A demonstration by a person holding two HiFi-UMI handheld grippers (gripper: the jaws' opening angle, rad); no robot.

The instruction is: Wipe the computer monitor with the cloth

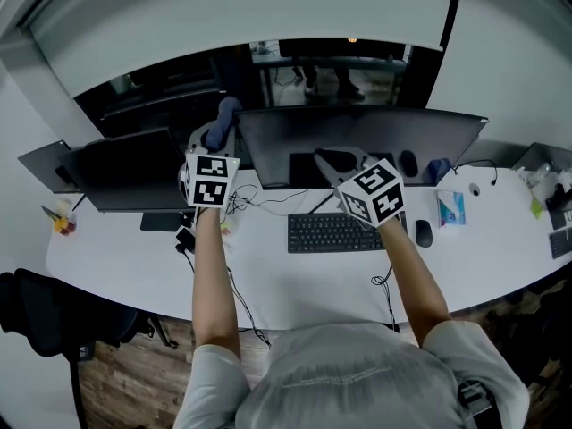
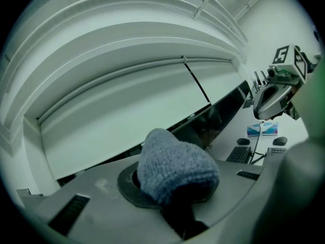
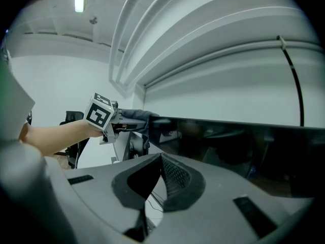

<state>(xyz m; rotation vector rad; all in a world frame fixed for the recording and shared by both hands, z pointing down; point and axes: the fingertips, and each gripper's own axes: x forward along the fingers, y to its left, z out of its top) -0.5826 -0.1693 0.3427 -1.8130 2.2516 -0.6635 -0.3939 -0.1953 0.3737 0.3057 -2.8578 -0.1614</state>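
The wide dark monitor [image 1: 357, 146] stands at the back of the white desk [image 1: 134, 262]. My left gripper [image 1: 214, 139] is shut on a blue-grey cloth [image 1: 222, 114], held up at the monitor's upper left corner. In the left gripper view the cloth [image 2: 175, 169] bulges out of the jaws, with the monitor [image 2: 216, 117] beyond it. My right gripper [image 1: 326, 159] hangs in front of the screen's lower middle. Its jaws meet at the tips with nothing between them. The right gripper view shows the screen [image 3: 244, 151] and the left gripper's cloth [image 3: 138, 115] at its corner.
A second dark screen [image 1: 125, 170] stands left of the monitor. A keyboard [image 1: 335, 232], a mouse [image 1: 424, 232] and a small blue-and-white pack [image 1: 451, 208] lie on the desk, with cables [image 1: 237, 206] trailing over it. A black chair [image 1: 49, 315] stands at the lower left.
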